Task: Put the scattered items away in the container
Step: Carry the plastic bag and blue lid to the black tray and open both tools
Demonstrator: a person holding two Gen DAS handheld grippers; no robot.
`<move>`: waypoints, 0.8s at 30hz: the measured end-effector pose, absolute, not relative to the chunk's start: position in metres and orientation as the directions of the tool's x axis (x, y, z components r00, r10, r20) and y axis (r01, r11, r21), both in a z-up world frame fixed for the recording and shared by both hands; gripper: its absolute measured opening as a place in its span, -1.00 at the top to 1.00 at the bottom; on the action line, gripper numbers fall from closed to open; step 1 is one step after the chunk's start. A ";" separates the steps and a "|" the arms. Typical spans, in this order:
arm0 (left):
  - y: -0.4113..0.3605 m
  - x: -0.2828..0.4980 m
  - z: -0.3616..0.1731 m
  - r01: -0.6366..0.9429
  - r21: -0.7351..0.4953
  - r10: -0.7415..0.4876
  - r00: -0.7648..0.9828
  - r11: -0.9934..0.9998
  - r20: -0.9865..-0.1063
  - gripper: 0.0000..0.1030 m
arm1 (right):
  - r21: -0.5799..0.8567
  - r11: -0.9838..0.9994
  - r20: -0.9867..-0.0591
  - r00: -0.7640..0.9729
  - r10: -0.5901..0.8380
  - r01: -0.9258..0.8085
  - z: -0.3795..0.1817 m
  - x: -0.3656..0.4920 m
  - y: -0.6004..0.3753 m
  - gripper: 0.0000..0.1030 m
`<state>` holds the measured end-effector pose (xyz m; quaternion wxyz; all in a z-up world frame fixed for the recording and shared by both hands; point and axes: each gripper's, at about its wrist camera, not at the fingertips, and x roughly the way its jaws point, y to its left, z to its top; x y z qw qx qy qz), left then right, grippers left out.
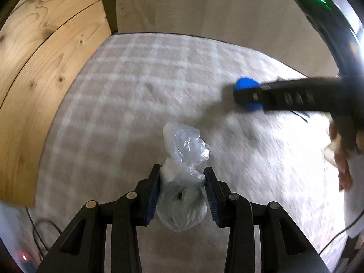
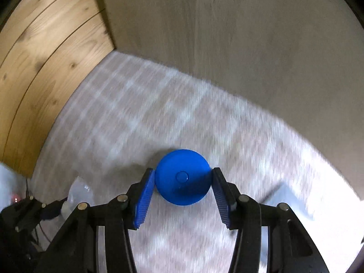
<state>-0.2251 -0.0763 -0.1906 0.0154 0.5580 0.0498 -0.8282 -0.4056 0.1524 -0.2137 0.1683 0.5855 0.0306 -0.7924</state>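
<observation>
Plainly crinkled clear bag, smooth blue disc

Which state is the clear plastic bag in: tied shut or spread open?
Tied shut: the clear plastic bag bulges below a twisted neck, pinched between the left tongs.

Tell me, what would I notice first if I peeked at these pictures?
The bright blue disc jumps out: it sits between the right gripper's blue pads above the checked carpet. Next comes the crinkly clear plastic bag squeezed in the left gripper, with wooden boards off to the left.
</observation>
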 end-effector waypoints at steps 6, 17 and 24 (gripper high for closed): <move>-0.043 -0.195 -0.191 0.044 -0.117 0.094 -0.356 -0.992 -0.930 0.21 | 0.155 -0.938 -0.941 -0.244 -0.236 0.309 -0.210 -0.324 0.179 0.10; 0.053 -0.175 -0.161 -0.121 -0.133 0.169 -0.375 -0.984 -0.911 0.22 | 0.342 -0.936 -0.879 -0.326 -0.349 0.081 -0.169 -0.218 0.287 0.10; 0.159 -0.167 -0.126 -0.307 -0.159 0.276 -0.387 -0.938 -0.880 0.22 | 0.328 -0.944 -0.856 -0.426 -0.291 -0.015 -0.132 -0.167 0.358 0.10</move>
